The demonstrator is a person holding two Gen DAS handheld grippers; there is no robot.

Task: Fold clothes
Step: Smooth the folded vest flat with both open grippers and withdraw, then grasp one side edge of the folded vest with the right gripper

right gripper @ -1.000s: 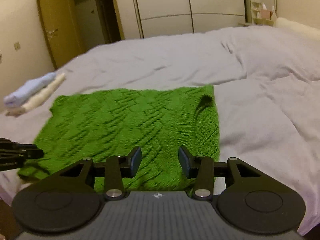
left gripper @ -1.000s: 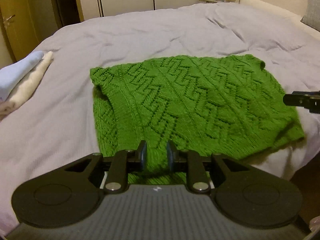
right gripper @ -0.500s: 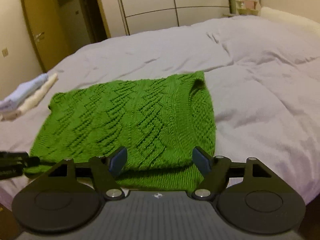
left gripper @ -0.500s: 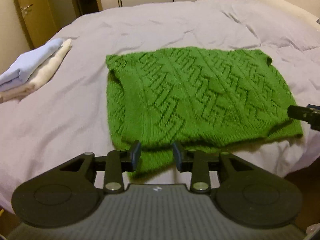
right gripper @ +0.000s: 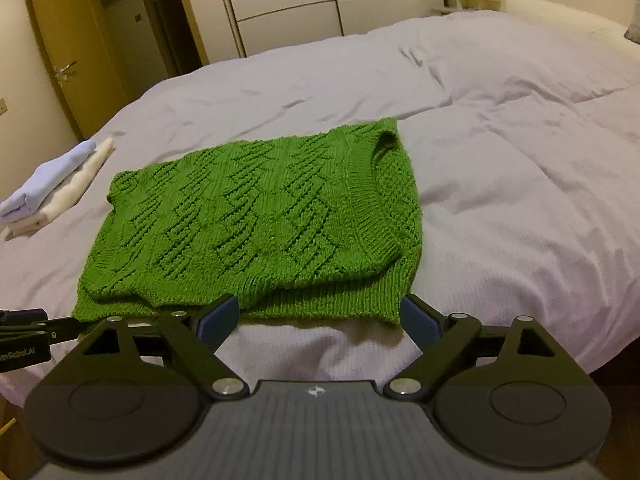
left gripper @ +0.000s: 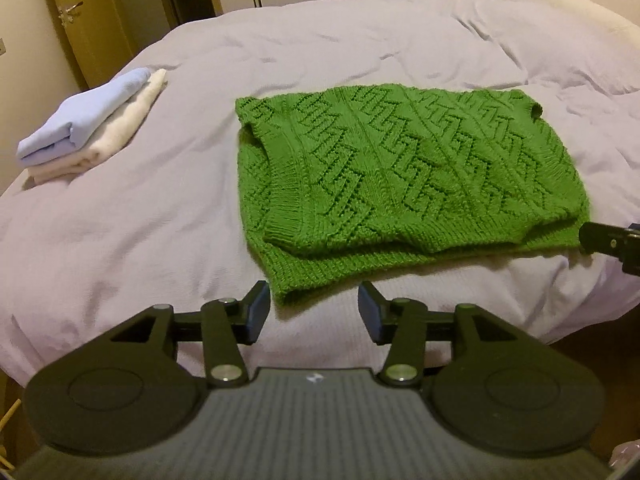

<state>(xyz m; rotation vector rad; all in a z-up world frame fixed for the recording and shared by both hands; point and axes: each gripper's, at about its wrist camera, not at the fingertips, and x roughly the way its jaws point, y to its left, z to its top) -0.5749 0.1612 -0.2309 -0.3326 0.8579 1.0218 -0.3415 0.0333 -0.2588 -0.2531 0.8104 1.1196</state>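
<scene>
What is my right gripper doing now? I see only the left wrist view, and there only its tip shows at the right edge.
Observer: The right gripper is empty, with its jaws wide open, just short of the near hem of the green sweater.
Operator: Does it already touch the hem?
Observer: Its outer fingertip sits right at the sweater's near right corner. I cannot tell whether they touch.
Operator: How does the sweater's right side look?
Observer: A ribbed band curves along it, from the far edge down toward the near hem.
</scene>
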